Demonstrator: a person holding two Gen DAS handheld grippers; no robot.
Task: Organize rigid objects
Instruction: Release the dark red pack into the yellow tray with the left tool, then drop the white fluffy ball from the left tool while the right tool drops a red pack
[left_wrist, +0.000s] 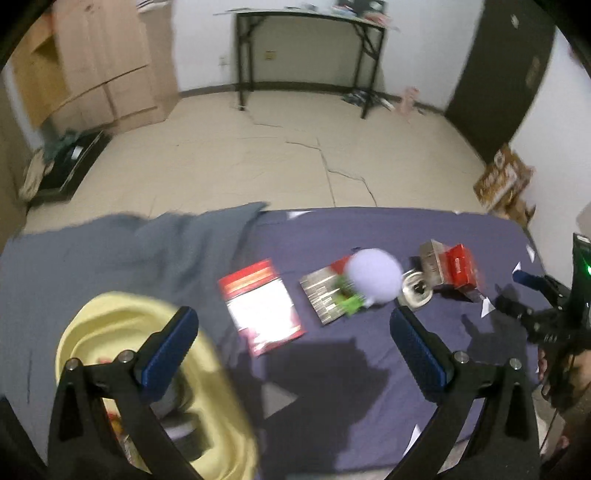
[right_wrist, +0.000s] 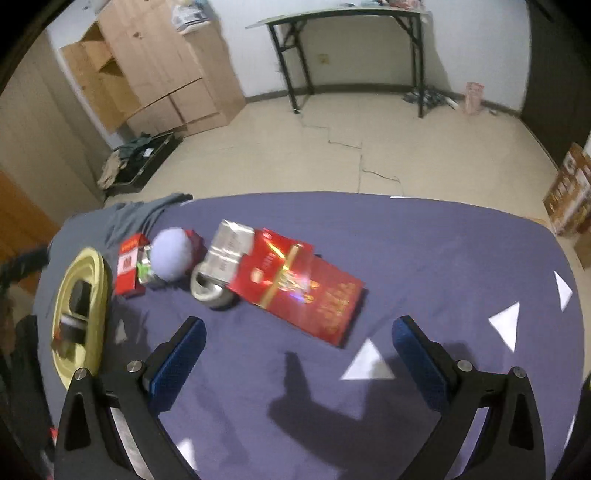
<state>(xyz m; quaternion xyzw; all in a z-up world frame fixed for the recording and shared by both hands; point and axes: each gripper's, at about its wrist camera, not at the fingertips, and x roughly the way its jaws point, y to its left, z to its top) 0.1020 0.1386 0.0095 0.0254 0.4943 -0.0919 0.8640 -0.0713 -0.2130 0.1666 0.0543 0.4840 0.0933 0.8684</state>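
A: What's nearest in each view?

B: The left gripper (left_wrist: 293, 334) stands spread wide with nothing between its blue pads, above the purple-covered tabletop (left_wrist: 369, 369). The right gripper (right_wrist: 298, 341) is just as wide and empty.

A: And beneath the left one?

B: A yellow basin (left_wrist: 122, 321) at the lower left, with dark things inside, too blurred to name. Its oval runs near to far in the right wrist view.

A: Farther out?

B: A flat red-and-white packet (left_wrist: 264, 306), long axis running from near right to far left. Beside it a striped packet with green (left_wrist: 328, 299), partly under a pale lilac ball (left_wrist: 375, 275). Then a metal ashtray (left_wrist: 415, 291) and a red carton (right_wrist: 295, 284) whose silver end (right_wrist: 227, 249) points away to the left; its long axis runs diagonally toward the near right.

A: Beyond that?

B: A grey cloth (left_wrist: 147, 251) on the tabletop's far left, white triangles (right_wrist: 367, 363) on the cover, then cracked floor (left_wrist: 295, 155), a black folding table (left_wrist: 310, 55) and cardboard boxes (left_wrist: 107, 74).
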